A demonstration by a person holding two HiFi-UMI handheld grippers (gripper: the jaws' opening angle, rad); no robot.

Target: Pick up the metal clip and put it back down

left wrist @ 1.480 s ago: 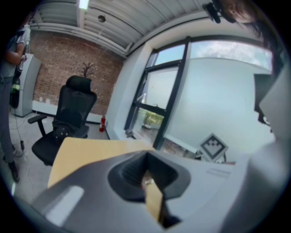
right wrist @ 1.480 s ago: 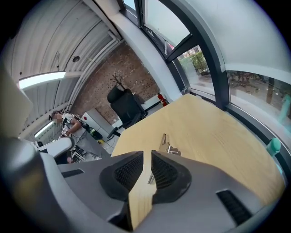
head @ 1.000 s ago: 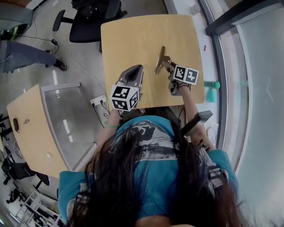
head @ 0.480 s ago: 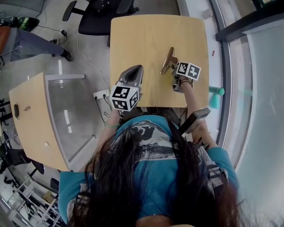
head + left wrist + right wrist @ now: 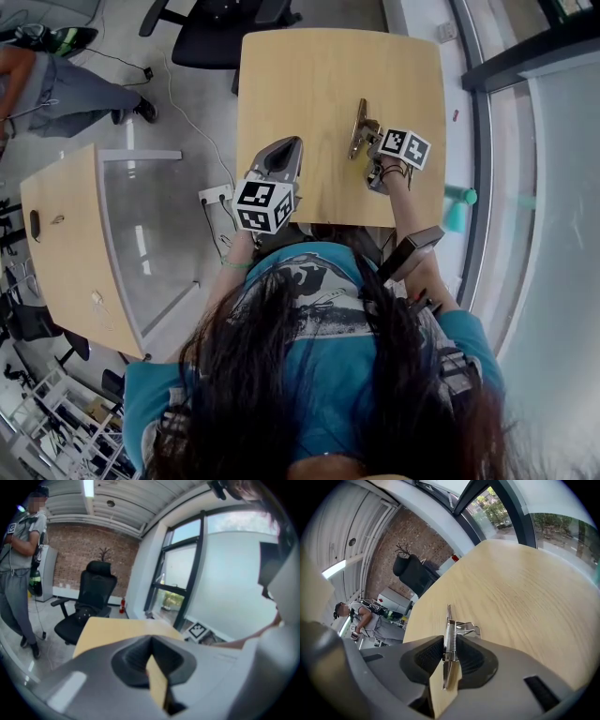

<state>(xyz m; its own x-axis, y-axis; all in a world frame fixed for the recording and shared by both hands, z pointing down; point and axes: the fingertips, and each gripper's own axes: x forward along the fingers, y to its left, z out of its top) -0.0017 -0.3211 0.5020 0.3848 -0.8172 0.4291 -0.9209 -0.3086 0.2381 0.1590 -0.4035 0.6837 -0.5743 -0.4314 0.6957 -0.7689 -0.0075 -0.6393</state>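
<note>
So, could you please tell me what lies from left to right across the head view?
Side table → power strip on the floor → left gripper → metal clip → right gripper, whose jaws have just been closing on that clip → teal object by the window.

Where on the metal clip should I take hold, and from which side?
Grip the clip across its spring hinge at mid-length, coming from the near end along its length. It is long and thin, and the hinge is its thickest part, so there is most to bite on. The right gripper has just been closing there, the hinge between its jaws.
</note>
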